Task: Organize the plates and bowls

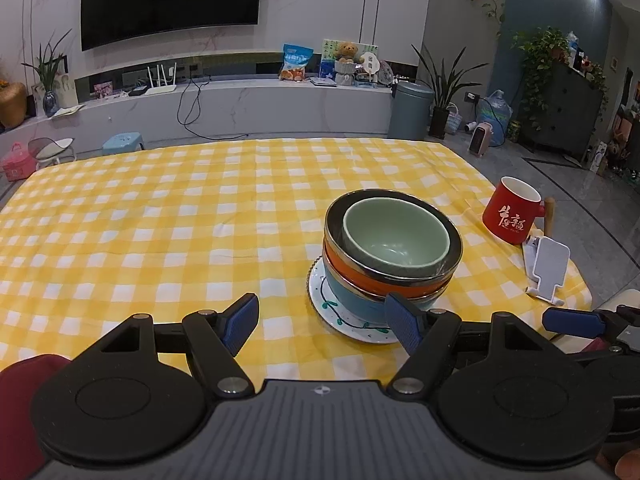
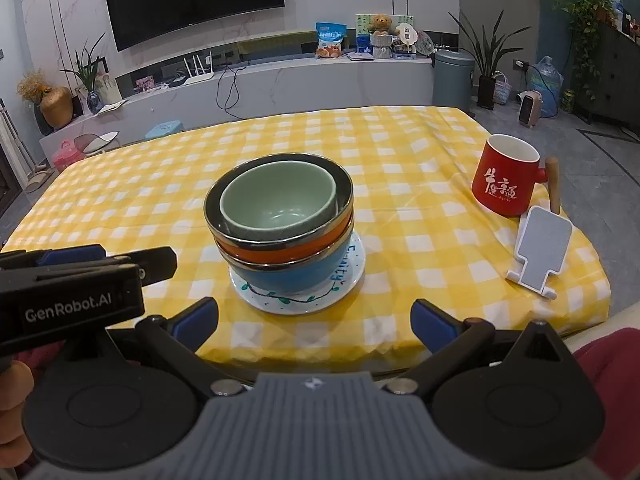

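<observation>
A stack stands on the yellow checked table: a white plate [image 1: 340,316] [image 2: 276,300] with a green vine pattern, a blue bowl [image 1: 352,300] [image 2: 288,276], an orange bowl [image 1: 372,282] [image 2: 280,250], a steel-rimmed bowl [image 1: 332,220] [image 2: 344,188], and a pale green bowl [image 1: 396,232] [image 2: 276,200] nested on top. My left gripper [image 1: 324,326] is open and empty, just left of and in front of the stack; its right finger overlaps the plate's near edge in the view. My right gripper [image 2: 314,322] is open and empty, in front of the stack.
A red mug [image 1: 510,216] [image 2: 506,176] with a wooden handle stands at the right. A white phone stand [image 1: 546,270] [image 2: 540,252] sits near the table's right edge. The left gripper's body [image 2: 76,292] shows at the left of the right wrist view.
</observation>
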Demonstrator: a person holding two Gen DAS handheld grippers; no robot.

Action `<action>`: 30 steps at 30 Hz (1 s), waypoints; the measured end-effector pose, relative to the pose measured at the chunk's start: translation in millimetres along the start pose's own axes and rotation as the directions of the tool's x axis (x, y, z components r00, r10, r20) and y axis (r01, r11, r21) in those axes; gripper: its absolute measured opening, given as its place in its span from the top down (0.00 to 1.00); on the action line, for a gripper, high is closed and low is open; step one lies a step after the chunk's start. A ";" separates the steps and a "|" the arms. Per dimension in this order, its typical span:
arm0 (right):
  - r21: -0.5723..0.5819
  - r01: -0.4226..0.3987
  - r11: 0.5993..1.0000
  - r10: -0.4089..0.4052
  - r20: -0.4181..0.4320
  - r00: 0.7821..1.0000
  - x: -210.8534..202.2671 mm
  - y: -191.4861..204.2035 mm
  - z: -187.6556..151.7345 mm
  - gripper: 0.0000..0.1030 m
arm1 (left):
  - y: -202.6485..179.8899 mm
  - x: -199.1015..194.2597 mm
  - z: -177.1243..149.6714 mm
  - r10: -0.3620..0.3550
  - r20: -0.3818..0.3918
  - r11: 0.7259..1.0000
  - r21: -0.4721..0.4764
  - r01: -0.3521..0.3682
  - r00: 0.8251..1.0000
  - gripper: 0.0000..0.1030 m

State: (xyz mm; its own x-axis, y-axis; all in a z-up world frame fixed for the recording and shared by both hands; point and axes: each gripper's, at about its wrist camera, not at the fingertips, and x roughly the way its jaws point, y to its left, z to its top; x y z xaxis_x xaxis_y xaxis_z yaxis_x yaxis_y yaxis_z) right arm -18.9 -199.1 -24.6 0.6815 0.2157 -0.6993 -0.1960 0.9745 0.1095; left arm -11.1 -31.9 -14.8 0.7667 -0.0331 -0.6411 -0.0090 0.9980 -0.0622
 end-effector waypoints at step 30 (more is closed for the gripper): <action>0.004 -0.002 1.000 0.002 -0.003 1.000 3.1 -0.9 -1.6 0.03 | 3.2 2.3 -0.9 0.005 -0.013 1.000 0.003 -0.004 1.000 0.18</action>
State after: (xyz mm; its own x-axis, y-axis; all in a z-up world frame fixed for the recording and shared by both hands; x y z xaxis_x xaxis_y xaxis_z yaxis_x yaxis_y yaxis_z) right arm -17.7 -199.4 -28.0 0.6789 0.2173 -0.7013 -0.1944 0.9743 0.1137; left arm -9.9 -28.9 -17.1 0.7584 -0.0292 -0.6512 -0.0103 0.9983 -0.0568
